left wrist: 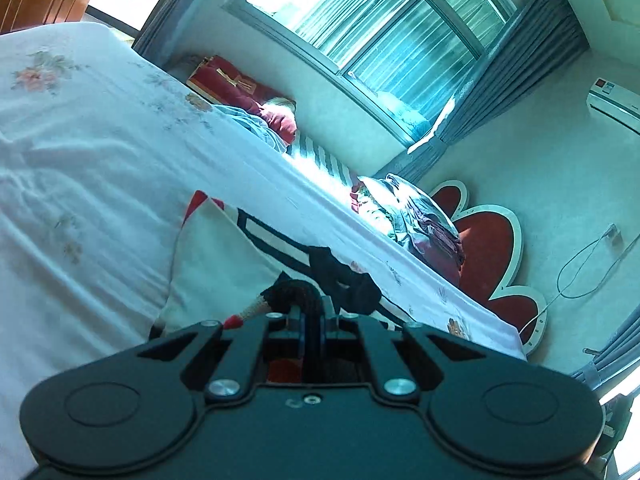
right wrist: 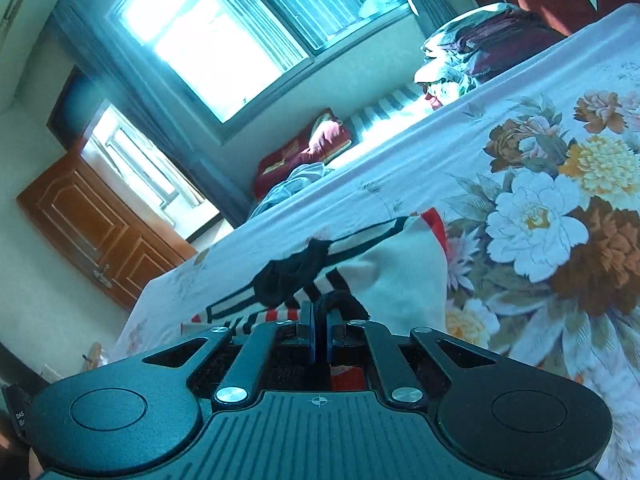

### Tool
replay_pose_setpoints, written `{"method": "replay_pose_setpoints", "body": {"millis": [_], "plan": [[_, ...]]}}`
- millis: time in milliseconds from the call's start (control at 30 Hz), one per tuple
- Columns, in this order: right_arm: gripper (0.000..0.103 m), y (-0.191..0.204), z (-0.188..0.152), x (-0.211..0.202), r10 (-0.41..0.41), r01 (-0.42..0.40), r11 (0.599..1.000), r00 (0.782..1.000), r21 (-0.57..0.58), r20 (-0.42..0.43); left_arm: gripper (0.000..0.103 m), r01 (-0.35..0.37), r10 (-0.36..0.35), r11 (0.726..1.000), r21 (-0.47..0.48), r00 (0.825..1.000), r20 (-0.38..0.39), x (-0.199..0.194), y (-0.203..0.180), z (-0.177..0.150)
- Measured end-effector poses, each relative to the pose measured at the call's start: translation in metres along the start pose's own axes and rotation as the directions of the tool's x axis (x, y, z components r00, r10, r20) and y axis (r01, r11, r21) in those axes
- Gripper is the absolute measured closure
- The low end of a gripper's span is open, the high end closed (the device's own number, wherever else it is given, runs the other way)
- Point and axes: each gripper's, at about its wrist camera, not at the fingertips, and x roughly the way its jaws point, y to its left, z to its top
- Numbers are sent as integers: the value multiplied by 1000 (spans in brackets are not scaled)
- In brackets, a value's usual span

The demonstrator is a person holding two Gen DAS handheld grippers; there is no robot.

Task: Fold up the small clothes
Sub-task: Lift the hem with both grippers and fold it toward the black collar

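Note:
A small white garment (left wrist: 224, 264) with black and red stripes hangs over the floral bed sheet (left wrist: 80, 140). In the left wrist view my left gripper (left wrist: 314, 312) is shut on a dark knitted edge of the garment, with cloth bunched over its fingertips. In the right wrist view the same garment (right wrist: 392, 276) spreads out ahead, above the flowered sheet (right wrist: 540, 220). My right gripper (right wrist: 320, 312) is shut on another part of that black edge. A loose black fold (right wrist: 292, 272) droops between the two held spots.
A heap of bedding and pillows (left wrist: 420, 220) lies by the red headboard (left wrist: 488, 252). A red cushion (left wrist: 248, 92) sits along the far side under the window (left wrist: 380, 32). A wooden door (right wrist: 92, 224) stands beyond the bed's foot.

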Motion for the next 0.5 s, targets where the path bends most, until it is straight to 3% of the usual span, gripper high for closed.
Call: {"method": "replay_pose_setpoints", "body": {"millis": [233,400,500], "plan": [[99,-31,42,96,-64,75,989,994,125,-85,98,-82,80,997,-7,988,-133,106,30,39],[99,-56,47,147,-98,124,973,986,196,-134,97,-77,77,997,7,978,-192,148,46,43],[99,-65,49,164,-91,118,969,987,216,-132,82,-50,47,999,-9,983,-178,158,52,46]]}}
